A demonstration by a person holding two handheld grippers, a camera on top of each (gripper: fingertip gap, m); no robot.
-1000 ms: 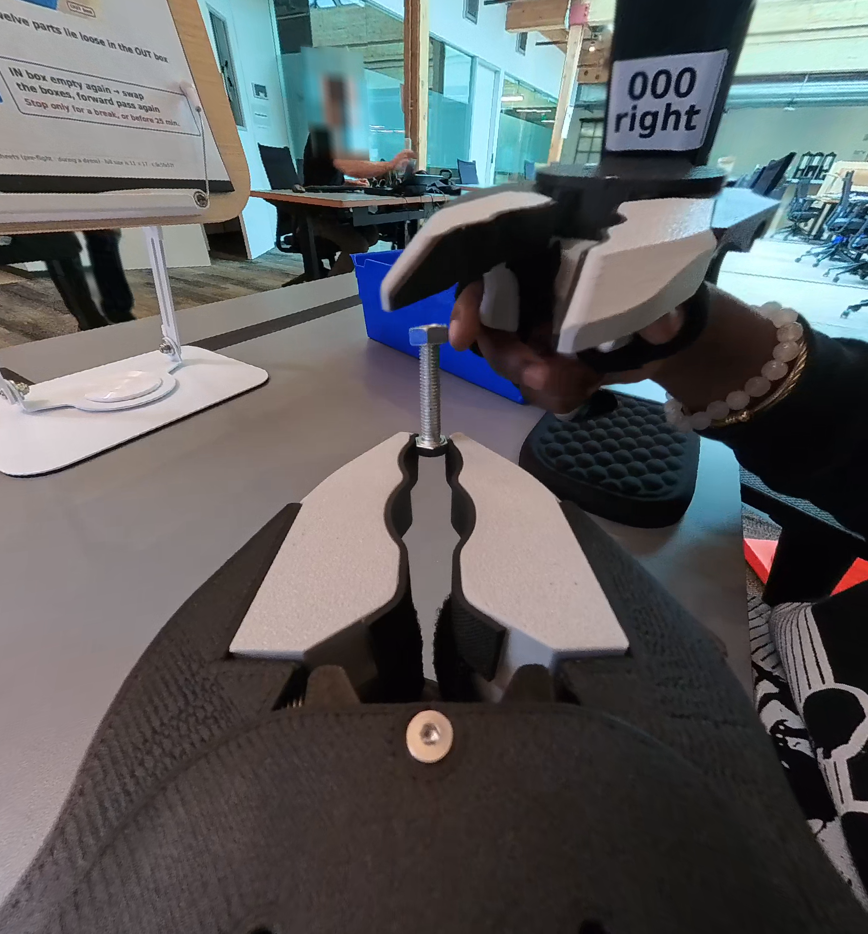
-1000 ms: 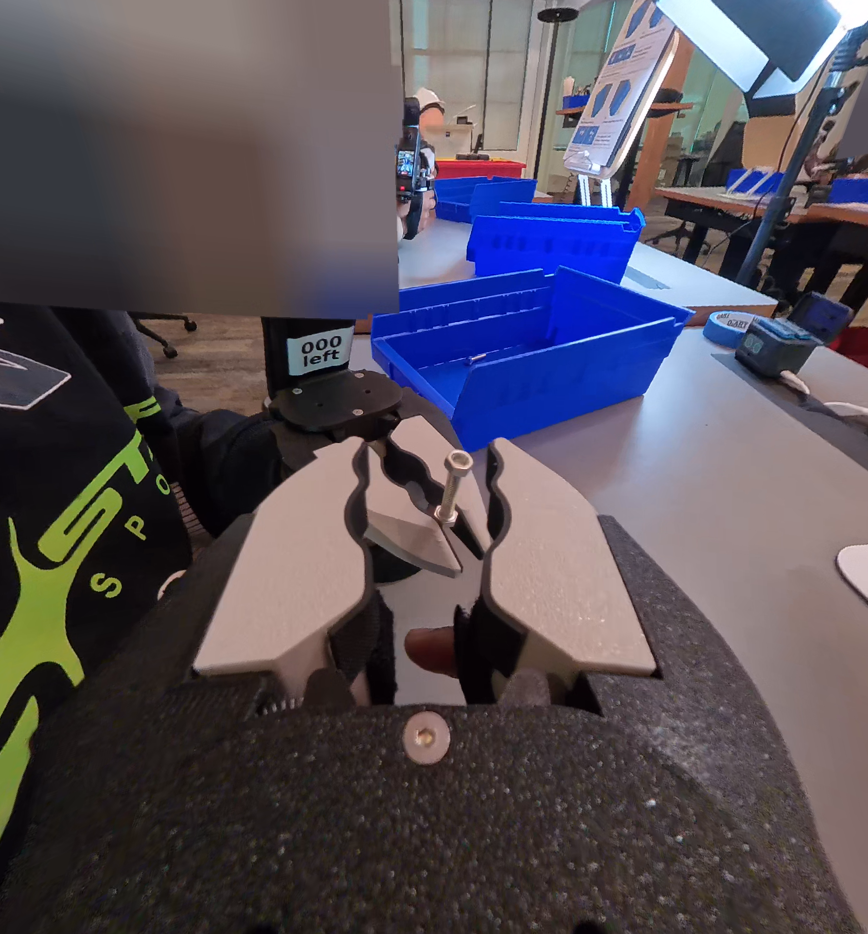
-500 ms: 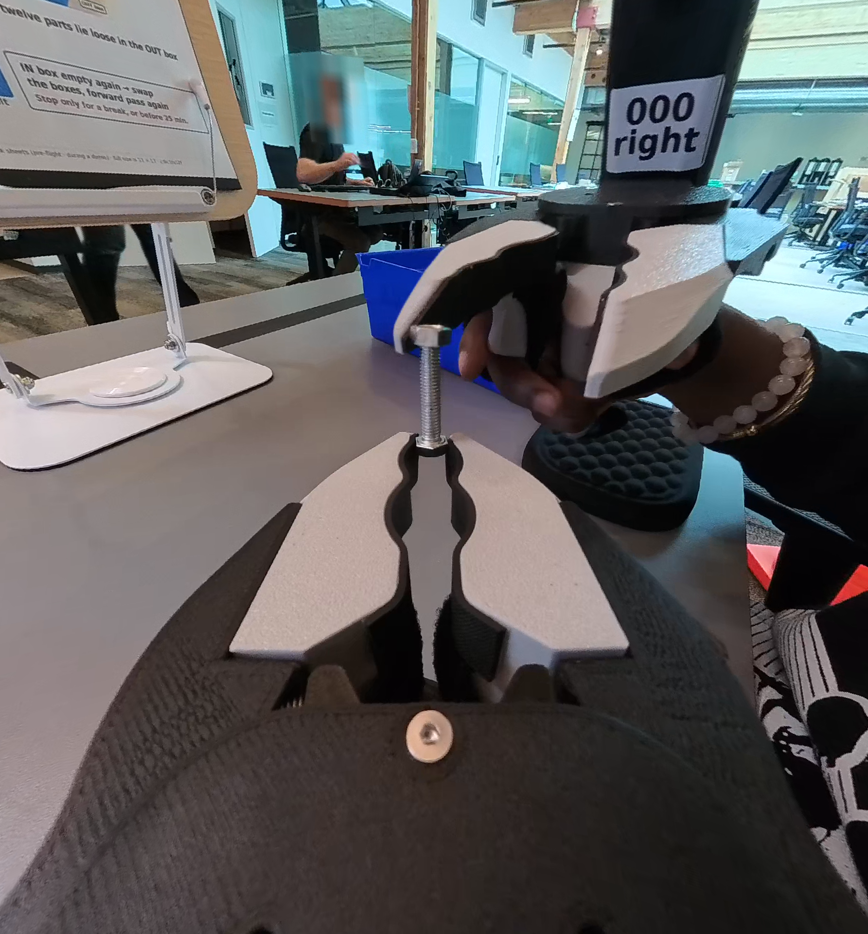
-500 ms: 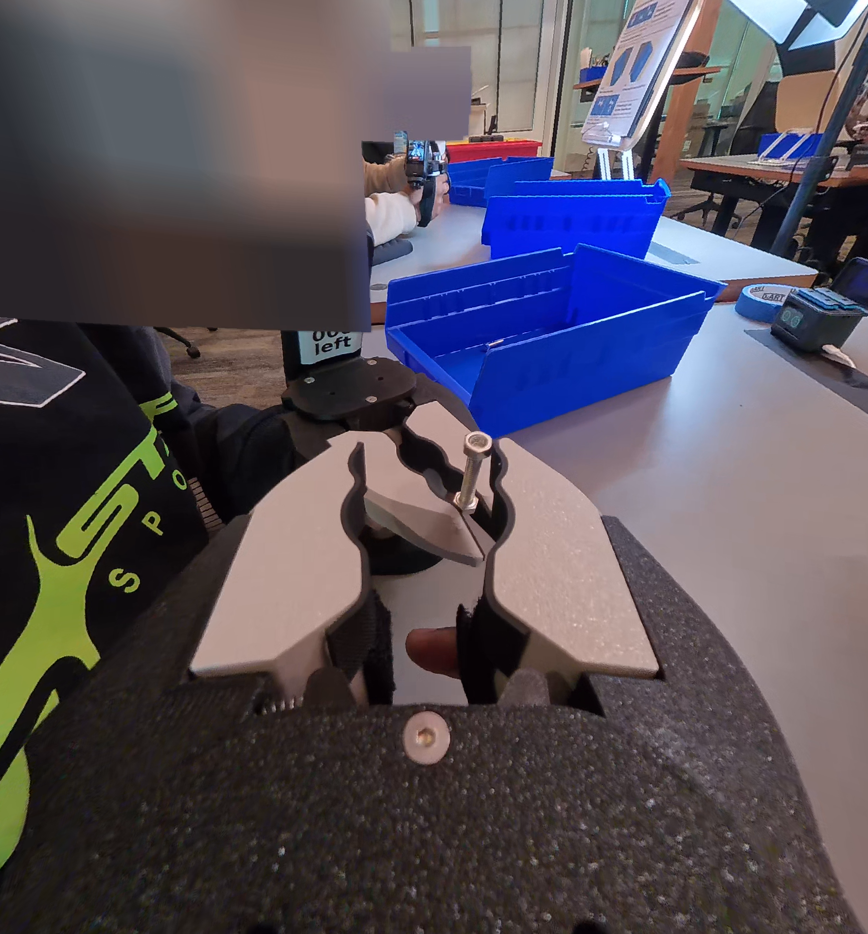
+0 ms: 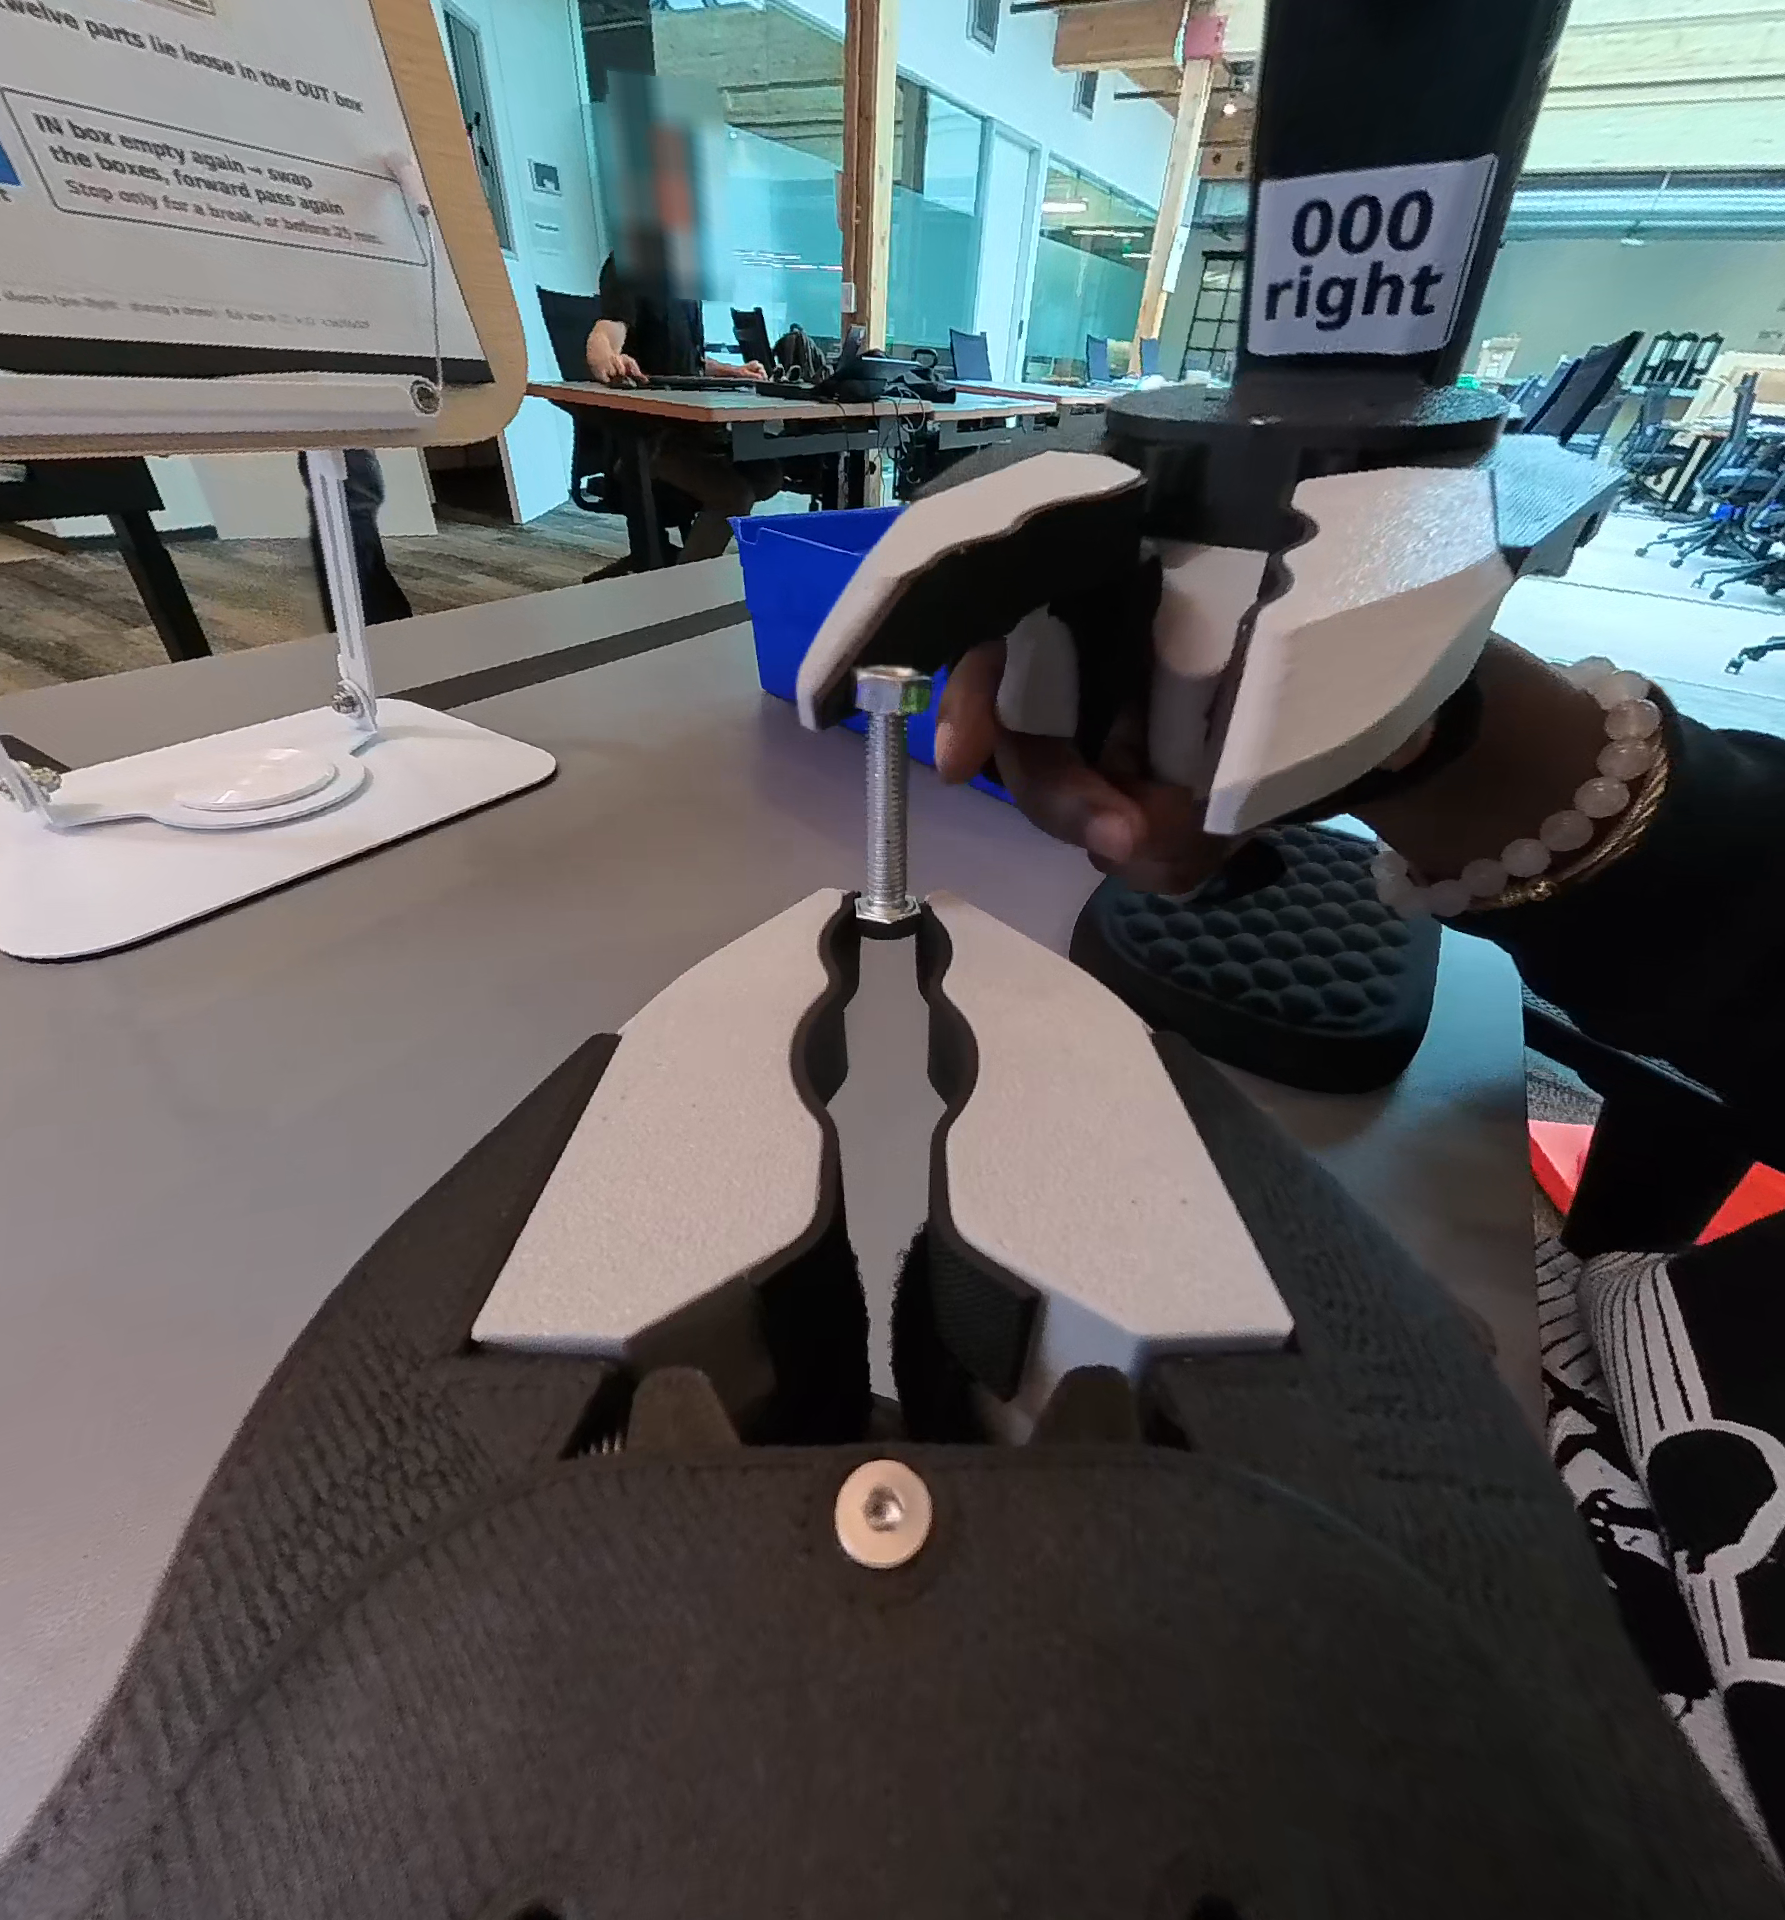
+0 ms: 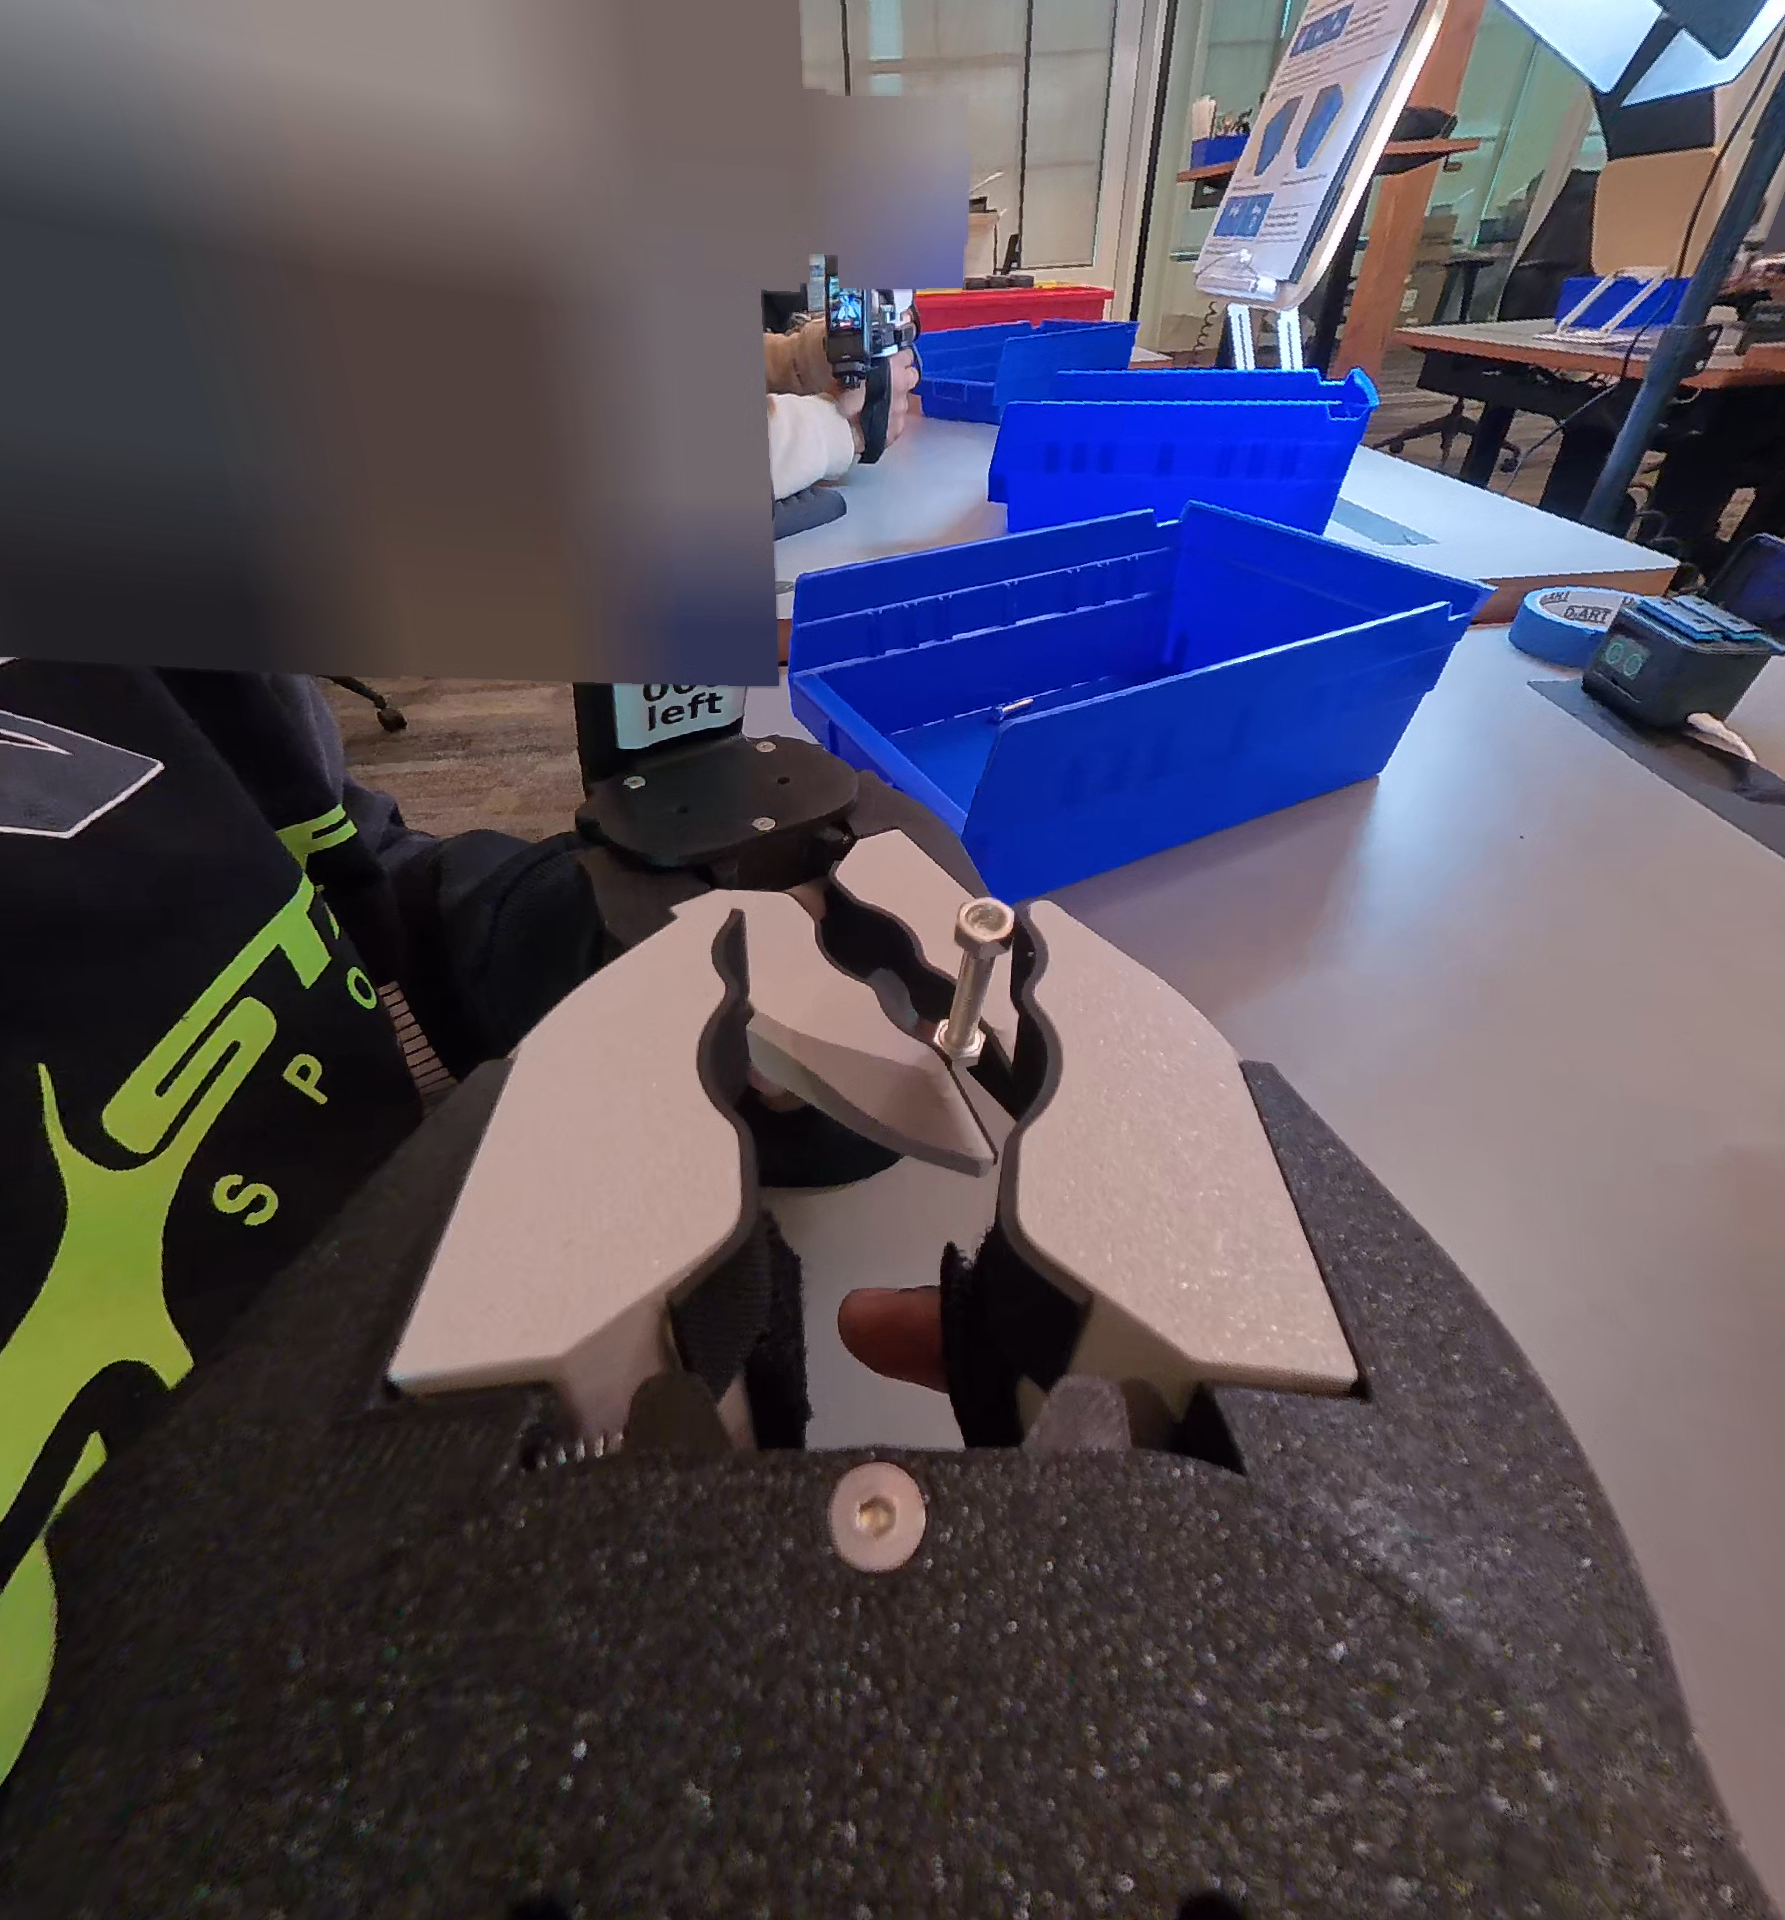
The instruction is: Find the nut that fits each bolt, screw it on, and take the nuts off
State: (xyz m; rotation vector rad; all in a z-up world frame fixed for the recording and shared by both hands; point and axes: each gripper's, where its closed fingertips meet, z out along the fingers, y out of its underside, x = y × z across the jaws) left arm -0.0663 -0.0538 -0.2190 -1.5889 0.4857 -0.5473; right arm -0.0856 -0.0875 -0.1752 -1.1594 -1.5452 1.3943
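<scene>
Grey bench (image 5: 192,1091) runs under everything. On it sit a blue bin (image 6: 1127,727), nearly bare inside but for one small metal piece on its floor, a white sign stand (image 5: 244,800) to the left, and a black dimpled pad (image 5: 1252,977) below the person's hand (image 5: 1075,769).

Left gripper (image 5: 890,920): held low and level over the bench, pointing away from the person. Its fingers are clenched at the tips on a nut (image 5: 888,910), with a bolt (image 5: 889,790) standing upright out of it, head on top.

Right gripper (image 6: 872,935): reaches in from the right at head height. Its fingers are parted. In the right wrist view the bolt head sits just inside the right-hand finger (image 6: 1127,1122); in the left wrist view one fingertip overlaps the head. Whether it actually touches, I cannot tell.

Handling, as a judgement: bolt and nut are small, stiff, light steel, smooth and slippery on the flats, not fragile. The nut's flats give the left its hold. The best hold for the right looks like the hex head; the threaded shank would roll between flat fingers. Nut sits at the low end of the thread, so it reads as barely on or almost off.
</scene>
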